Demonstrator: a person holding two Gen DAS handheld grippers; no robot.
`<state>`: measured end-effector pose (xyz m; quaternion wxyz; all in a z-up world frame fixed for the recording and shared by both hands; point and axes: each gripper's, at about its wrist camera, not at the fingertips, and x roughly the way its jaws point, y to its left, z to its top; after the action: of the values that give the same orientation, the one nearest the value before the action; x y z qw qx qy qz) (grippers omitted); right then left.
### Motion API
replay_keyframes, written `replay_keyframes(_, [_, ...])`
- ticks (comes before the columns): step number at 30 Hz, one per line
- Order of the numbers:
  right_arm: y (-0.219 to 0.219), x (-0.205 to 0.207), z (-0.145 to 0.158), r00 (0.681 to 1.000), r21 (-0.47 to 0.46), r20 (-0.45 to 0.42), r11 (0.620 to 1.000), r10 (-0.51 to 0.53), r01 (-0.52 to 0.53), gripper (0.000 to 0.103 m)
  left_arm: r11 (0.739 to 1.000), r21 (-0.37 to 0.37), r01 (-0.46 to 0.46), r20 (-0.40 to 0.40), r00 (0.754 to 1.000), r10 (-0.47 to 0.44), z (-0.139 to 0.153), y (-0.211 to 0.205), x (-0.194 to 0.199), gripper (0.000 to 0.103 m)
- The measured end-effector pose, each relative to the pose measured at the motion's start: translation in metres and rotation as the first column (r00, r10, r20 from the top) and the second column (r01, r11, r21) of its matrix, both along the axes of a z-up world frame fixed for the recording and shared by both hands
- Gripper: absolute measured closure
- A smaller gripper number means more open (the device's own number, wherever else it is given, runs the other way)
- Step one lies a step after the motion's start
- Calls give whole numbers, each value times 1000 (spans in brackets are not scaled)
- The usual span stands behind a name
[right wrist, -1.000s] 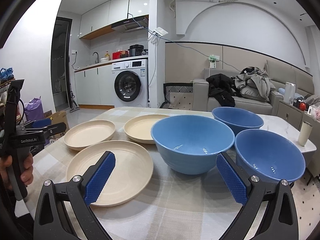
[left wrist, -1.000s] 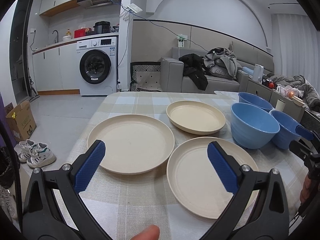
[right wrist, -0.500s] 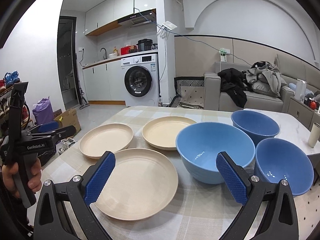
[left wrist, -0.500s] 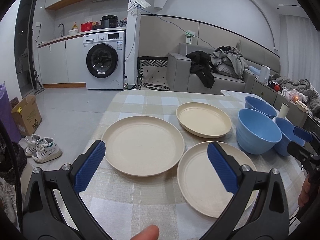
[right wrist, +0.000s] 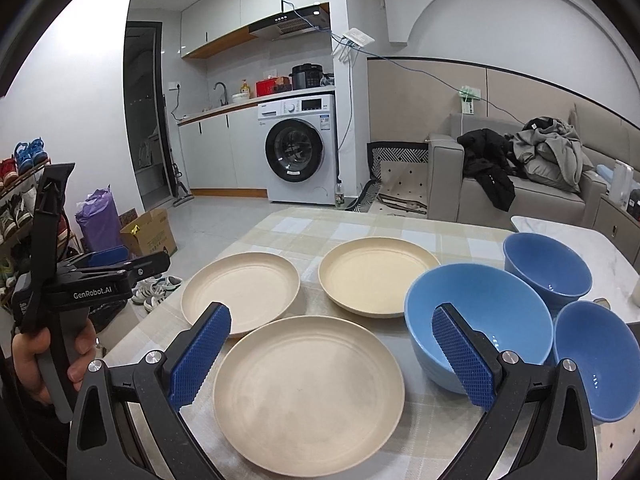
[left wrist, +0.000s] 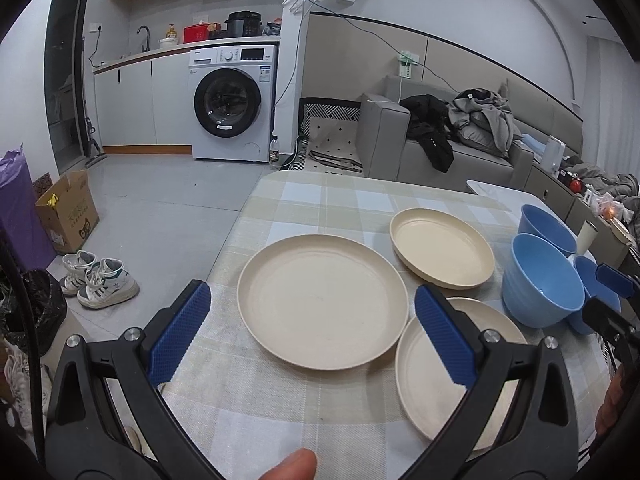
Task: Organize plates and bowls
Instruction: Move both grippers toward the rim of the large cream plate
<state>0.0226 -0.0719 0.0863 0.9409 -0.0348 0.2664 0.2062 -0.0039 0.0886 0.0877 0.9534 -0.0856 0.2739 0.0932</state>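
**Three cream plates and three blue bowls spread over a checked tablecloth**

Three round cream plates with a matte finish and low raised rims lie flat on the table, close to one another without stacking. The nearest plate shows faint concentric rings on its floor; the left plate sits just beyond it, and the far plate, slightly deeper and yellower, lies toward the table's middle. To their right stand three glossy blue bowls with smooth, rounded walls: the large bowl just beside the nearest plate, a small bowl behind it and another small bowl at the near right; whether they touch cannot be told.

All rest upright on a woven tablecloth of pale beige and white checks.

The right gripper hangs above the nearest plate with its fingers wide apart and empty; each black arm ends in a blue pad with a diamond-knurled face. The left gripper hovers over the left plate, its fingers likewise spread and holding nothing. A hand wraps its grey handle at the table's left edge.

Beyond the table are a white front-loading washing machine, a grey sofa heaped with rumpled clothes, a cardboard box and white sneakers on the tiled floor.
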Motion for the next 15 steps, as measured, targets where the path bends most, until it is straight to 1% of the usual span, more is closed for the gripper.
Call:
replay_keyframes(3, [7, 9, 2, 1000, 1, -26, 1000, 5, -5, 0, 1000, -17, -2, -20, 1000, 1, 0, 6, 10, 1])
replay_keyframes(8, [21, 22, 5, 999, -11, -42, 1000, 11, -12, 0, 999, -36, 0, -33, 999, -1, -1, 17, 31, 1])
replay_keyframes(15, [40, 36, 4, 997, -27, -73, 999, 16, -18, 0, 999, -34, -15, -58, 998, 13, -9, 35, 51, 1])
